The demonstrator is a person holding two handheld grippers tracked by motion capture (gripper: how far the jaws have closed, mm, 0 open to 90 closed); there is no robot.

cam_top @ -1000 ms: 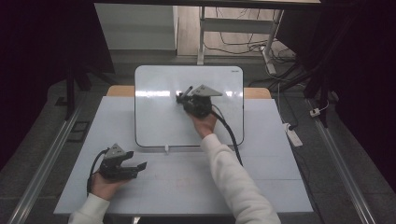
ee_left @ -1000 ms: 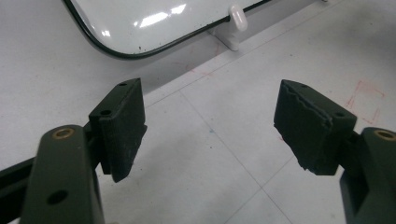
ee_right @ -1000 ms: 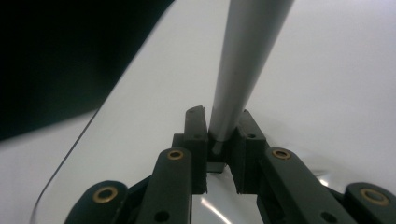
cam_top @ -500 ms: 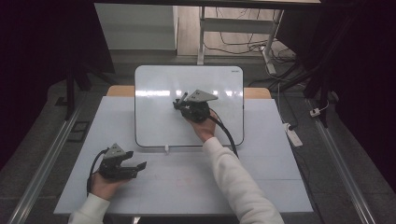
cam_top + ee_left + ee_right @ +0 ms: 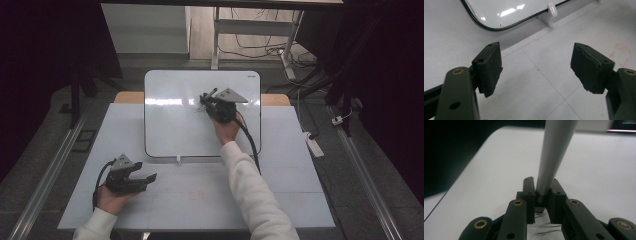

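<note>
Right now your right gripper (image 5: 209, 101) is out over the far half of the whiteboard (image 5: 170, 130), its jaws closed tight on a grey pen (image 5: 554, 155). In the right gripper view the barrel rises up and away from the jaws while dark strokes show on the white surface just under them, so you appear to be holding the pen low on its barrel with the tip down at the board (the tip itself is hidden behind the jaws, and I cannot tell whether it is touching). Gripping that low probably gives you steadier control of the line.

Your left gripper (image 5: 142, 177) rests on the table (image 5: 300, 200) at the near left, well apart from the pen, jaws spread wide with nothing between them. It looks parked there to keep clear of the writing.

Counting up: one whiteboard, lying flat across the far middle of the table; one pen; two grippers; one small white clip (image 5: 552, 9) at the board's near edge.
</note>
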